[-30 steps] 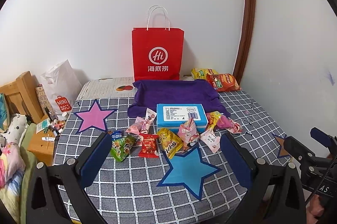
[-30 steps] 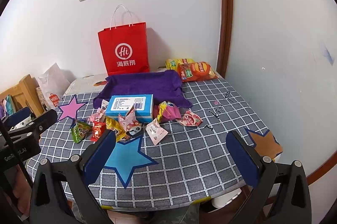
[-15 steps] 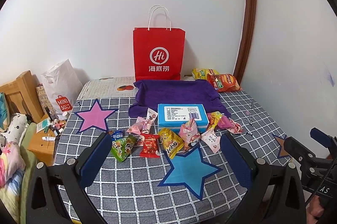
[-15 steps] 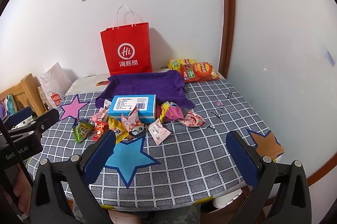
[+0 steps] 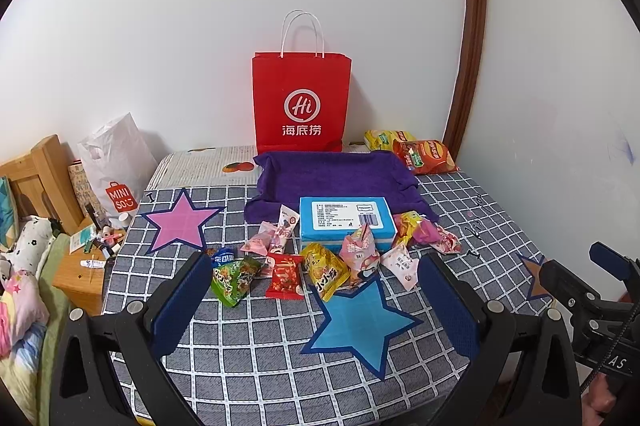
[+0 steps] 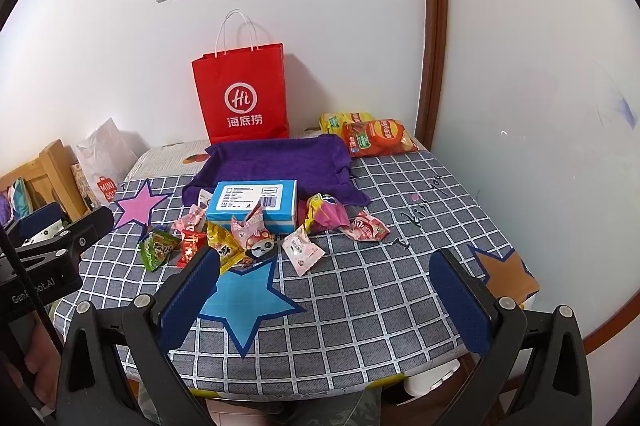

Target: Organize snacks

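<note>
Several small snack packets lie in a loose row mid-table: a green one (image 5: 234,280), a red one (image 5: 285,276), a yellow one (image 5: 325,272) and pink ones (image 5: 360,256). Behind them sits a blue and white box (image 5: 346,218) in front of a purple cloth tray (image 5: 336,174). In the right wrist view the same box (image 6: 254,202) and pink packet (image 6: 301,250) show. My left gripper (image 5: 316,302) hangs open above the table's near part, short of the packets. My right gripper (image 6: 324,290) is also open and holds nothing.
A red paper bag (image 5: 301,104) stands against the wall behind the tray. Two chip bags (image 5: 424,156) lie at the back right corner. Star patches mark the checked tablecloth (image 5: 256,358): pink (image 5: 178,224), blue (image 5: 358,324), orange (image 6: 504,272). A wooden stand with clutter (image 5: 80,266) sits left of the table.
Both cameras have shifted slightly, so the table scene sits a little lower and further right in view. No snack has moved, and both grippers stay open.
</note>
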